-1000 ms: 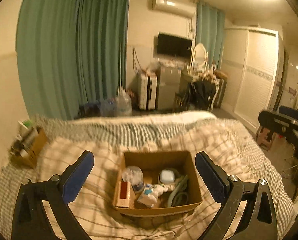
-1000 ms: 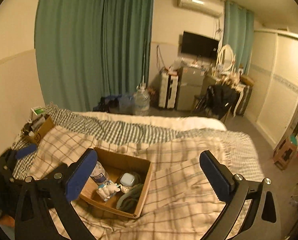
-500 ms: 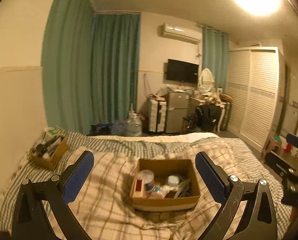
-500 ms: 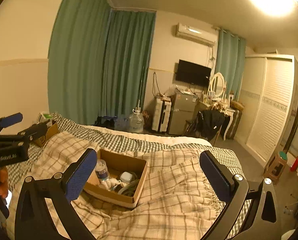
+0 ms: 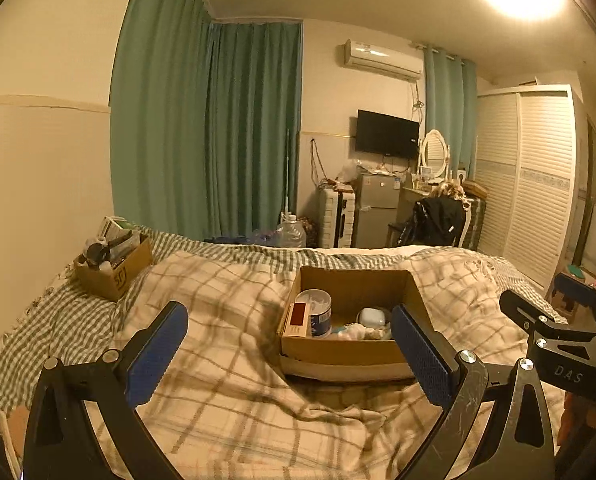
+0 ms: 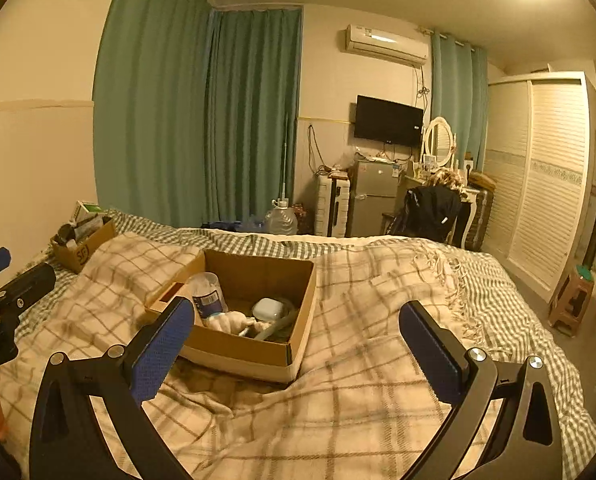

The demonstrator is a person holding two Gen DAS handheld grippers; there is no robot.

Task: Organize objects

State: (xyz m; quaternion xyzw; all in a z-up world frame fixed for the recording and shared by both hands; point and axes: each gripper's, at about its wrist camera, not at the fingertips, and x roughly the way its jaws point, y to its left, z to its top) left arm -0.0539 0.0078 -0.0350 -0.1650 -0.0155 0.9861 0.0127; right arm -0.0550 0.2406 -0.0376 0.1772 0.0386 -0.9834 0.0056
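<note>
Far left on the bed [image 5: 78,320], against the wall: small cardboard box [image 5: 116,270] packed with odds and ends, contents too small to identify.

My left tool [image 5: 290,350] hangs above the plaid blanket [image 5: 218,360], fingers spread wide, nothing between them. Its right finger [image 5: 422,354] overlaps the near right corner of the open box [image 5: 338,346] in the left wrist view; I cannot tell whether it touches.

Open box sits mid-bed on the blanket, right of centre for the left camera, left of centre for the right camera. Inside, left to right: red-and-tan carton [image 5: 297,320] against the left wall, clear plastic jar [image 5: 318,312] just beside it, white toy figure [image 6: 228,322] lying flat, white earbud case [image 6: 269,309], grey-green hose [image 6: 276,326] curled at the right side.

My right tool [image 6: 296,346] also released, fingers wide apart over the blanket, box behind its left finger [image 6: 160,354]. Nothing held.

Far background: green curtains [image 5: 226,128], wall TV [image 5: 388,139], white wardrobe [image 5: 534,176] at right.
</note>
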